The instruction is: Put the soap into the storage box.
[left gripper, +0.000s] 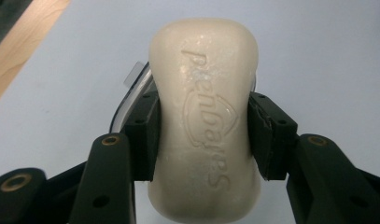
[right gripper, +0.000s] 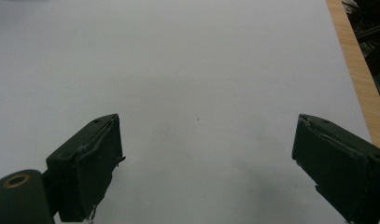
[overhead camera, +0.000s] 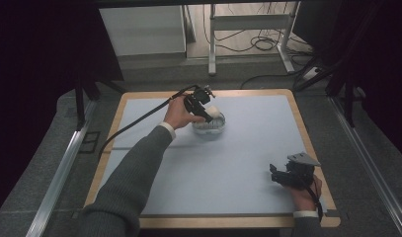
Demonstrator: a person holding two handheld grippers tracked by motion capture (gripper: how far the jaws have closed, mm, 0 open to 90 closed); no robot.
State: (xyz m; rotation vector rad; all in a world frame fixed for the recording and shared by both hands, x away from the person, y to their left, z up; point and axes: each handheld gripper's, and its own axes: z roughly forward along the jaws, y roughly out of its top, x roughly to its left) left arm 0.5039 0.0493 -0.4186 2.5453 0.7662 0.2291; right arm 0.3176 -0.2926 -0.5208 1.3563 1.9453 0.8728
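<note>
A cream bar of soap with raised lettering is clamped between the two black jaws of my left gripper. In the high view this gripper holds the soap just above a clear ribbed soap dish near the middle of the table's far side. A curved clear edge of the dish peeks out behind the soap in the left gripper view. My right gripper rests low at the table's near right, and its jaws stand wide open with nothing between them.
The pale blue mat covers a wooden-edged table. A black cable trails left from the left gripper. Beyond the far edge lie a metal desk frame and floor cables.
</note>
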